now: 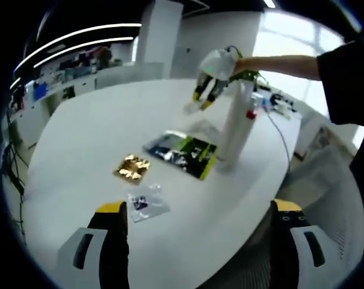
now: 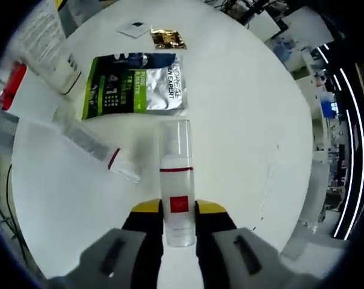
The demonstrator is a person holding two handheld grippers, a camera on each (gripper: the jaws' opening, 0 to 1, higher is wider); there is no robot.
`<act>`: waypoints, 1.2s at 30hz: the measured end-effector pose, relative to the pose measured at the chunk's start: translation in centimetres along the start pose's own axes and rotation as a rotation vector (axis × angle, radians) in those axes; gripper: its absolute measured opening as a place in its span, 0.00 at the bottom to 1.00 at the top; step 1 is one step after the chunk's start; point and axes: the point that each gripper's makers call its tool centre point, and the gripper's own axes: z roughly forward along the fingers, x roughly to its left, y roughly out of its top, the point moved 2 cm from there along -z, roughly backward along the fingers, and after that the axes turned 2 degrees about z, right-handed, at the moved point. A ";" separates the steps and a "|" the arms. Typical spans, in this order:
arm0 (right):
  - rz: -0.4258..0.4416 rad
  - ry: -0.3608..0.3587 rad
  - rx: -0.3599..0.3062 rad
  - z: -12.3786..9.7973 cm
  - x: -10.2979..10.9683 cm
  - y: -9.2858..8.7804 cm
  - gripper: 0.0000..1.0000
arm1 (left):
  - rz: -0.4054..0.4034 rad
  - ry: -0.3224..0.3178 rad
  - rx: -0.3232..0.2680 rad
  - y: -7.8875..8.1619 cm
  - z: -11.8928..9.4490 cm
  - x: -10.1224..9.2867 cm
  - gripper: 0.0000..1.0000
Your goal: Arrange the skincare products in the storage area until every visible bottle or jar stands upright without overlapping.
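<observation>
My right gripper (image 2: 177, 212) is shut on a clear pump bottle (image 2: 175, 174) with a red label and a clear cap, held above the white table (image 2: 248, 120). Below it a slim clear tube (image 2: 91, 143) with a red band lies flat. A tall white tube (image 2: 49, 42) stands at the upper left; it stands upright (image 1: 236, 123) in the left gripper view too. There the right gripper (image 1: 204, 99) hangs over the table's far side on a person's arm. My left gripper (image 1: 200, 211) is open and empty near the table's front edge.
A green and silver pouch (image 1: 183, 153) lies flat mid-table, also seen as the pouch (image 2: 133, 84) beside the white tube. A gold sachet (image 1: 132, 167) and a small clear sachet (image 1: 147, 203) lie closer to my left gripper. Cables and small devices (image 1: 272, 99) sit behind the tube.
</observation>
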 end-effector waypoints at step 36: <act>0.253 -0.228 -0.164 -9.9 4.2 3.0 0.18 | 0.079 -0.018 -0.045 1.6 -1.2 -1.9 0.96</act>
